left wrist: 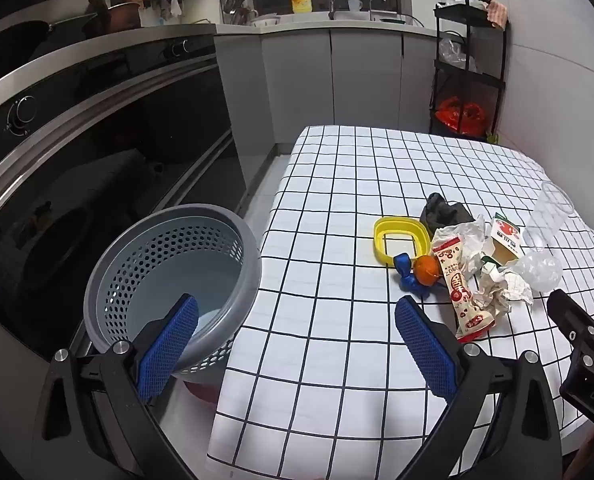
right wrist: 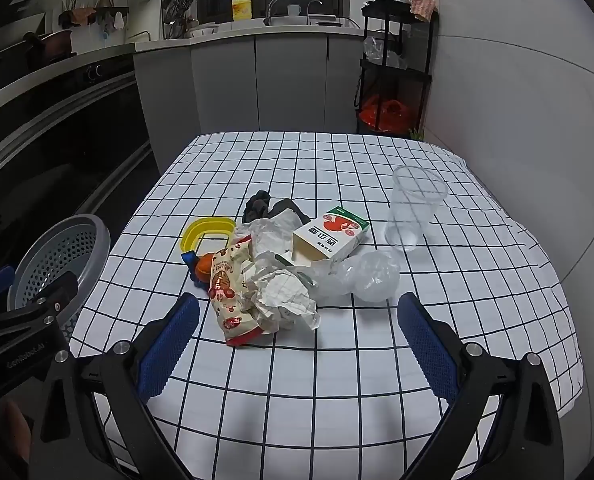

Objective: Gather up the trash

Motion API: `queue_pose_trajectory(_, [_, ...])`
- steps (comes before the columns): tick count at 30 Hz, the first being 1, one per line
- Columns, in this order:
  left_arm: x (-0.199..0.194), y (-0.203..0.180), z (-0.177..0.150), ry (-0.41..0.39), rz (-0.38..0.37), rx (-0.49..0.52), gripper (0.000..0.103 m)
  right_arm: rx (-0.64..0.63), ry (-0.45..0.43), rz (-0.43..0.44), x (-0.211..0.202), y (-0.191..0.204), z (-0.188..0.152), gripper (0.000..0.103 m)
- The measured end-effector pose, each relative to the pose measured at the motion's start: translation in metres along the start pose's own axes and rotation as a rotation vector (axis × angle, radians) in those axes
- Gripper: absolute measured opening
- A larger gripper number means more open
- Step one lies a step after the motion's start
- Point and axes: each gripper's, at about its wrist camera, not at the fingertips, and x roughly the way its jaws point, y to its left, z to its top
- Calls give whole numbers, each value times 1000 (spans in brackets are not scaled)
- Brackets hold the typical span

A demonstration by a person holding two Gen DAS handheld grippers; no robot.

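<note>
A pile of trash lies on the checked tablecloth [right wrist: 337, 380]: a red and cream snack wrapper [right wrist: 229, 284], crumpled paper [right wrist: 285, 296], an open small carton [right wrist: 331, 236], crumpled clear plastic [right wrist: 371, 276], a yellow ring lid [right wrist: 207, 232], an orange ball with blue ribbon [left wrist: 425, 270] and a dark cloth [right wrist: 263, 204]. A clear cup [right wrist: 413, 208] stands to the right. A grey perforated basket [left wrist: 169, 264] sits left of the table. My left gripper [left wrist: 297, 320] is open and empty, between the basket and the pile. My right gripper [right wrist: 297, 320] is open and empty, just in front of the pile.
A dark oven front [left wrist: 77, 152] runs along the left. Grey cabinets with a sink and a yellow bottle [left wrist: 301, 0] are at the back. A black shelf rack [left wrist: 469, 68] with a red bag stands at the back right by the white wall.
</note>
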Motion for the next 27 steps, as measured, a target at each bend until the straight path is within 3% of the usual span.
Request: queue_pose_trajectory(27, [-2,0,0,-11,4,9,97,4,-2,4,1,1,1,95])
